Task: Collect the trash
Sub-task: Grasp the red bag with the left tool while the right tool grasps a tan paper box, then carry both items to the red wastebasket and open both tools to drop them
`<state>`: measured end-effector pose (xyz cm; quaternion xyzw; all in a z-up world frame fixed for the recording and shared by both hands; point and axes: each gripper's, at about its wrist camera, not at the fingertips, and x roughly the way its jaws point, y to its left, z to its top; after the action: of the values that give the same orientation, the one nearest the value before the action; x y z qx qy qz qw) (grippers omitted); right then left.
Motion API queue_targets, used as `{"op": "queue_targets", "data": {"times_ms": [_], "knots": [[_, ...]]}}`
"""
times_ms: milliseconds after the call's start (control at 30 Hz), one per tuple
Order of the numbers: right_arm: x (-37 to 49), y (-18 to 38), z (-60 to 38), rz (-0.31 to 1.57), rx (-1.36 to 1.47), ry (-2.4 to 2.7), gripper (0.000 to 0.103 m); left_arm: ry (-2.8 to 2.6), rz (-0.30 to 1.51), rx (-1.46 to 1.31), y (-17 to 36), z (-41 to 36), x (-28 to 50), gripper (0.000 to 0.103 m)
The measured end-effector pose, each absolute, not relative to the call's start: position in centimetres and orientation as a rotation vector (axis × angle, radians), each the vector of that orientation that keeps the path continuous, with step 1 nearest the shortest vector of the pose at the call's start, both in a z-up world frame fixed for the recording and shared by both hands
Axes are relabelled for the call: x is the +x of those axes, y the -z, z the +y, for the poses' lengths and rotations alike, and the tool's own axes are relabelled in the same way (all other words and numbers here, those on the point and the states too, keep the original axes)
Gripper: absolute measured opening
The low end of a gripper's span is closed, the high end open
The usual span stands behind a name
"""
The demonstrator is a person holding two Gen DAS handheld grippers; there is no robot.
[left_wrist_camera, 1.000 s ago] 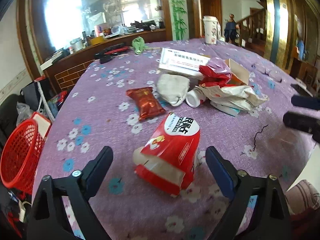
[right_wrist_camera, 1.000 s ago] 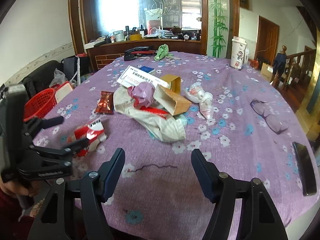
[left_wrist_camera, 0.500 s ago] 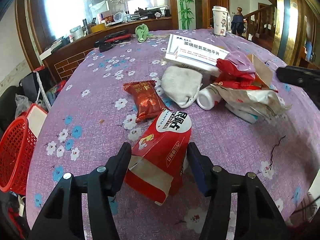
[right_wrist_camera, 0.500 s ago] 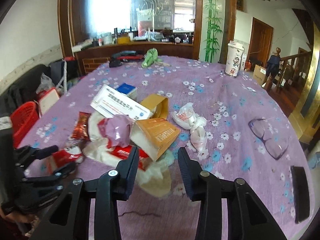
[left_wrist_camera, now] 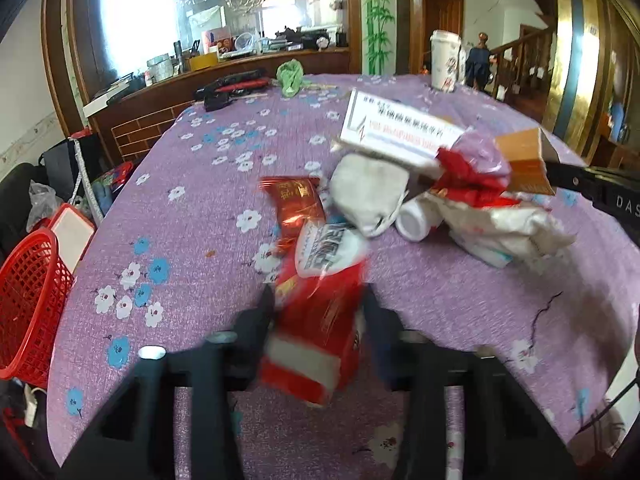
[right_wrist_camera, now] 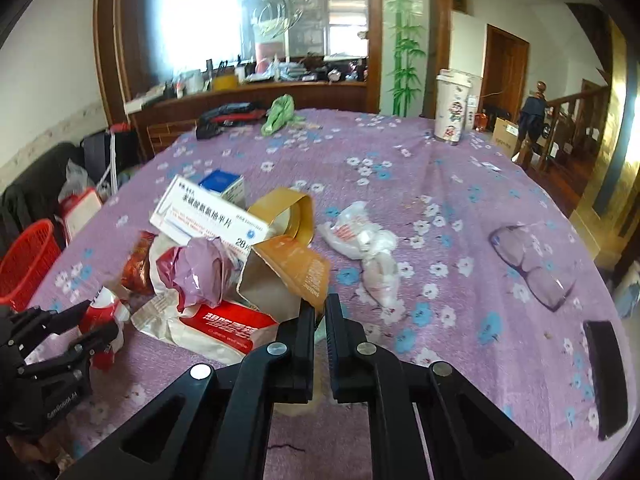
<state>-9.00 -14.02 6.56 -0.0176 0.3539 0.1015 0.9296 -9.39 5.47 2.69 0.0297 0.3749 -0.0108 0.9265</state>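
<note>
A red and white packet point(left_wrist_camera: 320, 256) lies near the front of the purple flowered tablecloth point(left_wrist_camera: 192, 208). My left gripper point(left_wrist_camera: 318, 308) has it between its closing jaws, and both fingers press on its sides; the picture is blurred there. The same packet point(right_wrist_camera: 102, 304) shows in the right wrist view with the left gripper point(right_wrist_camera: 100, 318) around it. My right gripper point(right_wrist_camera: 320, 308) is shut on the lower flap of an opened orange cardboard box point(right_wrist_camera: 296, 264), which leans on a heap of wrappers point(right_wrist_camera: 224, 320).
A red basket point(left_wrist_camera: 28, 300) stands beside the table on the left. The heap holds a white medicine box point(right_wrist_camera: 200, 216), a dark red snack wrapper point(left_wrist_camera: 296, 204) and a white bottle point(left_wrist_camera: 416, 220). To the right lie a knotted plastic bag point(right_wrist_camera: 368, 248), glasses point(right_wrist_camera: 532, 264) and a black phone point(right_wrist_camera: 604, 376).
The left jaws have closed from wide apart onto the red packet. The right gripper has moved forward to the heap and its jaws have shut on the orange box's flap.
</note>
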Motion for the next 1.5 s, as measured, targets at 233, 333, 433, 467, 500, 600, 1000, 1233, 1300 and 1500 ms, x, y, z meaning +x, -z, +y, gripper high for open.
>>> {"op": "queue_targets", "data": {"times_ms": [233,333,433,467,500,600,1000,1233,1300,1500], "knots": [[-11.2,-8.4,-16.4,0.689,0.061,-0.211,0.005,0.063,0.749,-0.001,-4.1,6.1,-10.1,0.034],[-11.9,-9.2,-17.0,0.673,0.089,-0.220,0.005,0.091,0.750,-0.030,-4.6,6.3,-10.3,0.034],[-12.9,-10.2,-17.3,0.644,0.107,-0.229,0.005,0.101,0.743,-0.045,-4.9,6.5,-10.6,0.033],[-13.2,-10.7,-17.3,0.632,0.111,-0.233,0.005,0.102,0.741,-0.046,-5.0,6.5,-10.5,0.033],[-13.4,-11.0,-17.3,0.624,0.116,-0.239,0.005,0.104,0.737,-0.047,-5.1,6.5,-10.6,0.033],[-14.0,-11.8,-17.3,0.603,0.138,-0.269,0.005,0.103,0.724,-0.050,-5.5,6.6,-10.9,0.033],[-13.8,-12.8,-12.6,0.635,0.177,-0.470,0.005,0.051,0.652,-0.083,-8.1,9.1,-12.2,0.033],[-12.6,-13.6,-7.1,0.677,0.154,-0.600,0.005,-0.045,0.598,-0.132,-10.1,14.1,-13.3,0.033],[-12.1,-13.6,-4.9,0.701,0.150,-0.648,0.005,-0.091,0.580,-0.147,-10.6,16.2,-13.9,0.033],[-10.7,-13.8,2.4,0.753,0.127,-0.772,0.005,-0.224,0.547,-0.199,-11.3,22.9,-15.5,0.034]]}}
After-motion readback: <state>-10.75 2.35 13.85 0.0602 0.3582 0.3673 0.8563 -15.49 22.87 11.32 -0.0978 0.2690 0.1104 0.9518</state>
